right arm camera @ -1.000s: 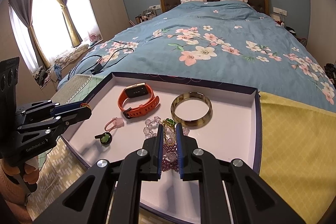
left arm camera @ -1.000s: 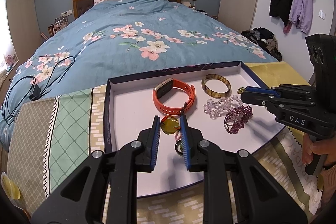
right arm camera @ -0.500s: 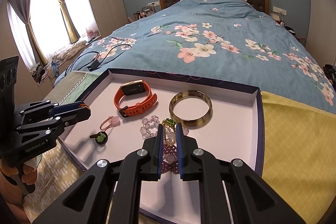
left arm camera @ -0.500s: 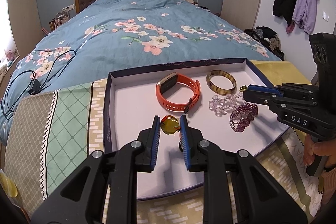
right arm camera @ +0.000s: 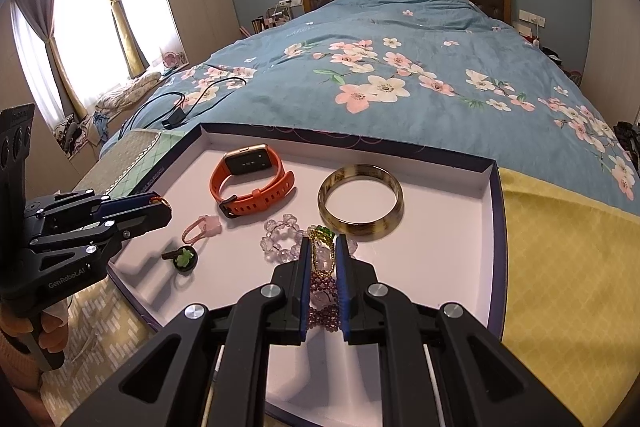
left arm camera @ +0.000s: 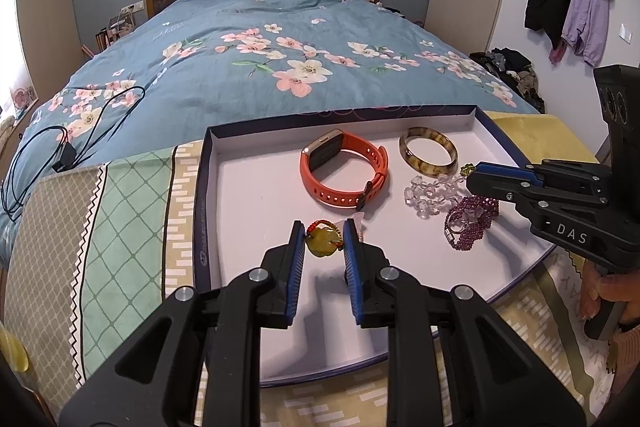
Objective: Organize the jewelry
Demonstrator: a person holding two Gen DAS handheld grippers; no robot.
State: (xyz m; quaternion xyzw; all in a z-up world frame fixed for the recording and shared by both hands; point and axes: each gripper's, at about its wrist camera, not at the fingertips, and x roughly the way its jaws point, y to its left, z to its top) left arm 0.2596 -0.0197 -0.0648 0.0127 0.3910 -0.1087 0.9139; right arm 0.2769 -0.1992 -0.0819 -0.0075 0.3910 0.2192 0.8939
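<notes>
Two tools are working over one shallow tray (left arm camera: 202, 187) whose far edge is lying against a bed with a blue floral duvet (left arm camera: 280, 39).

From the left wrist view, the left tool (left arm camera: 324, 233) is gripping a yellow pendant on a red beaded cord (left arm camera: 323, 242) between its blue pads, above the tray's white floor. An orange smartwatch (left arm camera: 344, 173) is lying beyond it, with a brown mottled bangle (left arm camera: 428, 151) to its right. Nearer the right edge, a clear crystal bracelet (left arm camera: 430, 193) is touching a purple beaded bracelet (left arm camera: 470, 223). The right tool (left arm camera: 472, 173) is reaching in from the right with a small green-and-gold piece at its tip.

From the right wrist view, the right tool (right arm camera: 324, 247) is closed on a gold chain with a green charm (right arm camera: 322, 247), hanging above the crystal bracelet (right arm camera: 280, 239) and the purple bracelet (right arm camera: 324, 303). The bangle (right arm camera: 360, 201) is lying just beyond, the smartwatch (right arm camera: 250, 183) to its left. A pink ring-like piece (right arm camera: 202, 227) and a dark ring with a green stone (right arm camera: 184, 257) are sitting near the tray's left wall (right arm camera: 160, 163), beside the left tool (right arm camera: 158, 205), which is showing the red cord at its tip.
</notes>
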